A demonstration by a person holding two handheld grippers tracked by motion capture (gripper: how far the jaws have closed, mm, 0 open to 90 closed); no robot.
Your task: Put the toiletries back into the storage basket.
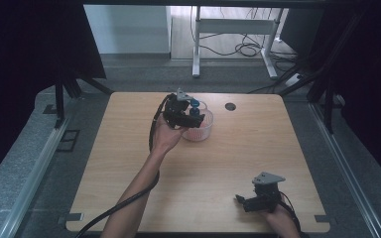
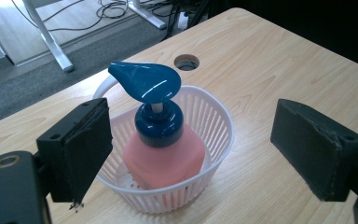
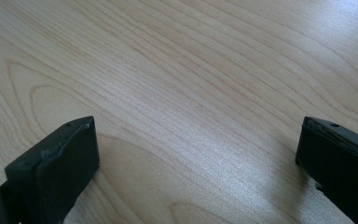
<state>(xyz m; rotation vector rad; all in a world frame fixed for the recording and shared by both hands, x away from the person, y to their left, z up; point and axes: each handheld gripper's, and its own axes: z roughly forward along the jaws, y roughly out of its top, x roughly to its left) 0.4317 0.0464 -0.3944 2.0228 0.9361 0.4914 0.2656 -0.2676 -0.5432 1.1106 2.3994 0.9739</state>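
We hold our left hand-held gripper (image 2: pixel 191 149) spread wide around the white basket (image 2: pixel 216 135), where the pink soap bottle (image 2: pixel 165 158) with its blue pump stands upright. Our right hand-held gripper (image 3: pixel 196 163) hangs released above the bare worktop (image 3: pixel 191 70), well apart from the basket.

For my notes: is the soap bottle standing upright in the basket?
Upright: the soap bottle stands inside the white basket, blue pump on top.
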